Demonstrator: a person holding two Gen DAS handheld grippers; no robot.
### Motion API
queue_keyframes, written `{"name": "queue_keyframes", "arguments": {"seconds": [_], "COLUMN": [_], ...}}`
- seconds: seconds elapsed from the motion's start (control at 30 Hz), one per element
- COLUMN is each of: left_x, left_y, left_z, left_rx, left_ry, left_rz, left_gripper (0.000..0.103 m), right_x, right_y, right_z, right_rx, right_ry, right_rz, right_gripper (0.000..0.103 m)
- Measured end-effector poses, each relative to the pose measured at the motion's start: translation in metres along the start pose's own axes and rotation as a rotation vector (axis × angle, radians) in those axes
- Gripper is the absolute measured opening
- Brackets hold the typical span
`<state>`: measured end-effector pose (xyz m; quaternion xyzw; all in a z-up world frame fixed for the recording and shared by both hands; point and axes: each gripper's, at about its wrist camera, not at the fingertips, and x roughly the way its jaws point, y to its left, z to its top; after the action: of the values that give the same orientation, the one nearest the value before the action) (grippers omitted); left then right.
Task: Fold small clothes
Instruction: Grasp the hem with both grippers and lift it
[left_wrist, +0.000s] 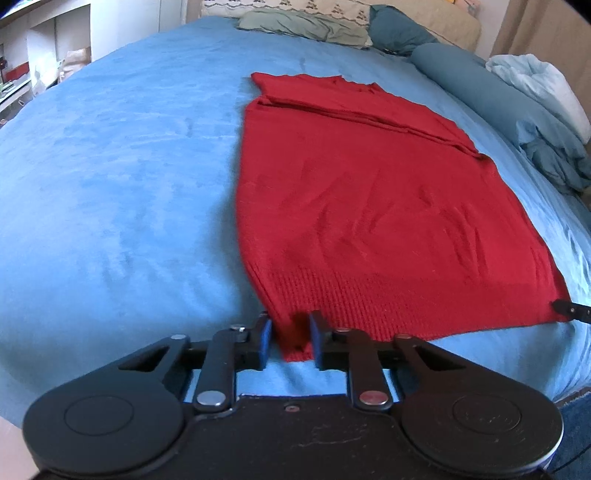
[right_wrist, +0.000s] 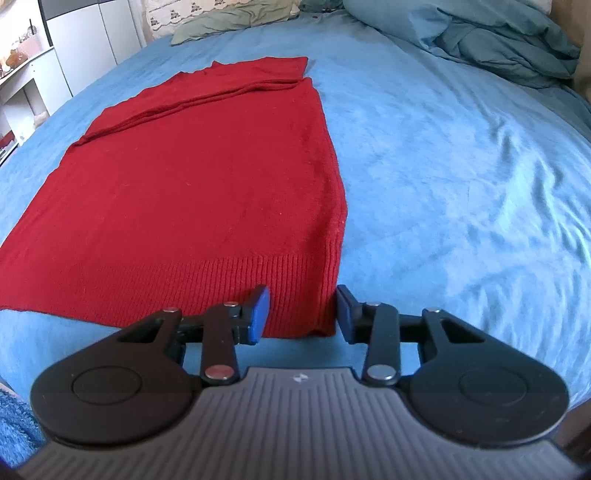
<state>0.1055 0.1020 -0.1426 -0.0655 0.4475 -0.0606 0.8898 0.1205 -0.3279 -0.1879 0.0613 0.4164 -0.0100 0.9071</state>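
A red knitted sweater (left_wrist: 369, 206) lies flat on the blue bed (left_wrist: 110, 177), its sleeves folded across the far end and its ribbed hem toward me. My left gripper (left_wrist: 290, 339) is at the hem's near left corner, its blue pads closed in on a pinch of red knit. In the right wrist view the sweater (right_wrist: 192, 192) fills the left half. My right gripper (right_wrist: 301, 314) straddles the hem's near right corner with its jaws apart, the cloth lying between the blue pads (right_wrist: 258, 314). The right gripper's tip (left_wrist: 570, 308) shows at the left view's right edge.
Pillows (left_wrist: 306, 26) and a teal bolster (left_wrist: 461, 81) lie at the head of the bed. A rumpled blue duvet (right_wrist: 498, 40) is piled at the far right. White shelving (right_wrist: 55, 66) stands to the left of the bed. Bare blue sheet (right_wrist: 461, 184) lies right of the sweater.
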Motion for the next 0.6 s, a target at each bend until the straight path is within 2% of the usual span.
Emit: {"name": "queue_keyframes", "arguments": {"seconds": [0.13, 0.23, 0.33, 0.6], "left_x": [0.001, 0.001, 0.002, -0.001], "left_y": [-0.003, -0.005, -0.004, -0.014], "left_z": [0.000, 0.001, 0.001, 0.003], "left_rx": [-0.002, 0.005, 0.012, 0.026], "left_ry": [0.003, 0.006, 0.007, 0.007], "left_rz": [0.006, 0.014, 0.021, 0.048], "left_gripper": [0.015, 0.009, 0.006, 0.005], "right_x": [0.001, 0.001, 0.002, 0.002], "right_y": [-0.001, -0.003, -0.002, -0.002], "right_z": [0.001, 0.002, 0.002, 0.001], "right_rx": [0.006, 0.007, 0.009, 0.012], "right_ry": [0.003, 0.003, 0.002, -0.007], "right_rz": [0.003, 0.001, 0.002, 0.000], "right_gripper": [0.053, 0.048, 0.041, 0.023]}}
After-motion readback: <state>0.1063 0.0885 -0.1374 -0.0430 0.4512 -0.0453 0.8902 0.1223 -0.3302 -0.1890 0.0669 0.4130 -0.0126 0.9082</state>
